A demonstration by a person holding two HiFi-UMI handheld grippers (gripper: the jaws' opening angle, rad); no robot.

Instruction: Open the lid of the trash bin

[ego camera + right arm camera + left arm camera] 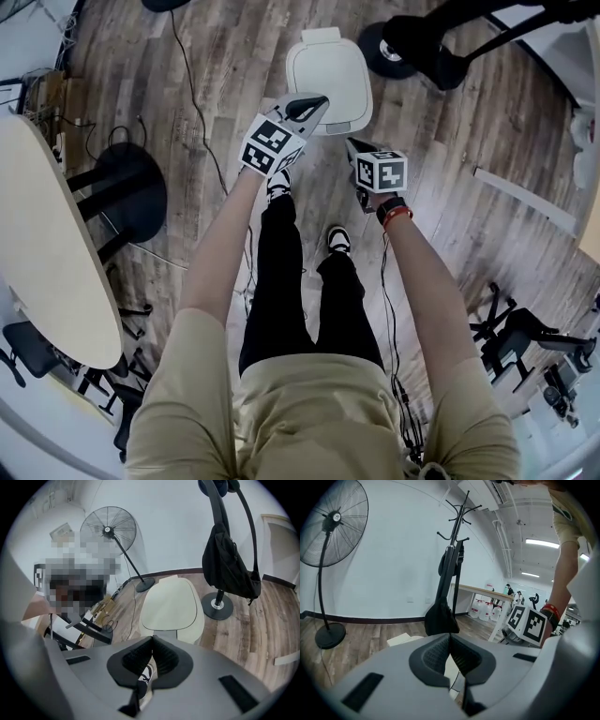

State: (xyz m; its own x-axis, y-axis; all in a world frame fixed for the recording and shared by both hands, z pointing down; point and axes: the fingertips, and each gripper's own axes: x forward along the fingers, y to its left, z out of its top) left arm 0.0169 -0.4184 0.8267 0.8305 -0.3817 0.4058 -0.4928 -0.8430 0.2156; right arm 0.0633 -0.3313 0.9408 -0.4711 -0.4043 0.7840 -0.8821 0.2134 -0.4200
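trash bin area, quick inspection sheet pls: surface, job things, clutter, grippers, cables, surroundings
surface: wood plank floor
job's things: white trash bin, lid shut
clutter: tan cardboard-like item on the floor
grippers: left gripper and right gripper both shut, empty
cables: black cable on the floor beside the bin
surroundings: pedestal fan, coat rack with black bag, oval table
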